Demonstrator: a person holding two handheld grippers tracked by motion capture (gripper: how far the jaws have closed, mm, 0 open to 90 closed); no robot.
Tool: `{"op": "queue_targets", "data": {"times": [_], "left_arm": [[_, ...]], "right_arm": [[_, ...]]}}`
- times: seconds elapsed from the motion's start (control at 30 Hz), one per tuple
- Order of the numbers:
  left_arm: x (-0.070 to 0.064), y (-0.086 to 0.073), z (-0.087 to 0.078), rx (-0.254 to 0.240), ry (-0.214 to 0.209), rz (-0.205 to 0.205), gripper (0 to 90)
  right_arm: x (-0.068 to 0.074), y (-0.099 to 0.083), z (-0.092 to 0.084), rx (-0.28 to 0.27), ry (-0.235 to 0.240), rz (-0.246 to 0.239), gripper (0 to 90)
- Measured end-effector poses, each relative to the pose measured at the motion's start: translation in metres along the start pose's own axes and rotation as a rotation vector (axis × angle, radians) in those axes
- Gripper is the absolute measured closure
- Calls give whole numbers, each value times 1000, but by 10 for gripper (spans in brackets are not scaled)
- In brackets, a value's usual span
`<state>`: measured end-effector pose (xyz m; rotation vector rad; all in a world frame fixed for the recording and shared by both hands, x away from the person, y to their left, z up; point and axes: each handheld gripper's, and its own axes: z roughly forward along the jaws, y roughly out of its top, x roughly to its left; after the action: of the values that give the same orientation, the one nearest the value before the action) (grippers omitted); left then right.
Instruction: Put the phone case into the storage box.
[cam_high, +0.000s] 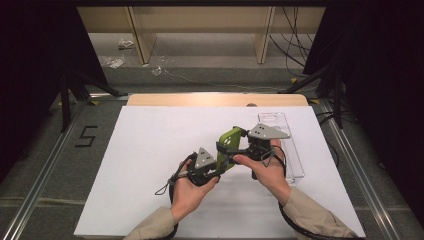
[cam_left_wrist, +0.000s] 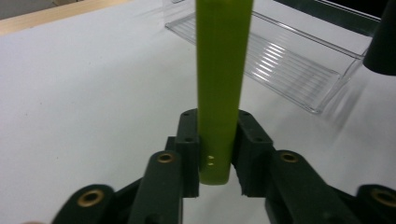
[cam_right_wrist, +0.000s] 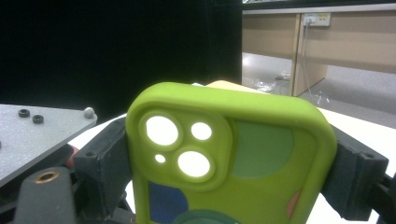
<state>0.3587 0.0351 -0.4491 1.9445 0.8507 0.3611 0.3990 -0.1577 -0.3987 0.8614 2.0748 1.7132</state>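
A lime-green phone case (cam_high: 230, 137) with camera cut-outs is held in the air over the white table sheet (cam_high: 150, 150), between both grippers. My left gripper (cam_high: 223, 161) grips its lower end. In the left gripper view the case (cam_left_wrist: 219, 70) stands edge-on, and the left gripper (cam_left_wrist: 217, 140) has a pad pressed on each face. My right gripper (cam_high: 233, 142) holds it higher up. In the right gripper view the case (cam_right_wrist: 233, 154) shows its back, and the right gripper (cam_right_wrist: 231, 158) clamps its two long sides.
A clear plastic tray (cam_high: 286, 150) lies on the right side of the sheet, just beyond the right hand; it also appears behind the case as a ribbed tray (cam_left_wrist: 280, 60). The left gripper's grey plate (cam_right_wrist: 37, 130) sits close at the left. The table's wooden edge (cam_high: 215, 99) runs along the far side.
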Motion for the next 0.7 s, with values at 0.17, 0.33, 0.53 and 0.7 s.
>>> {"op": "queue_targets", "data": {"times": [0.17,0.33,0.53,0.7], "left_arm": [[2,1,0,11,-16,32,566],[3,2,-4,17,-33,105,402],[4,2,-11,54,-71,194,212],[8,2,-19,70,-54,210,76]], "right_arm": [[0,2,-2,-6,8,-5,165],[-2,4,-4,-6,4,-24,166],[-5,6,-7,-2,2,-32,166],[-8,6,-8,-5,-6,-42,166]]}}
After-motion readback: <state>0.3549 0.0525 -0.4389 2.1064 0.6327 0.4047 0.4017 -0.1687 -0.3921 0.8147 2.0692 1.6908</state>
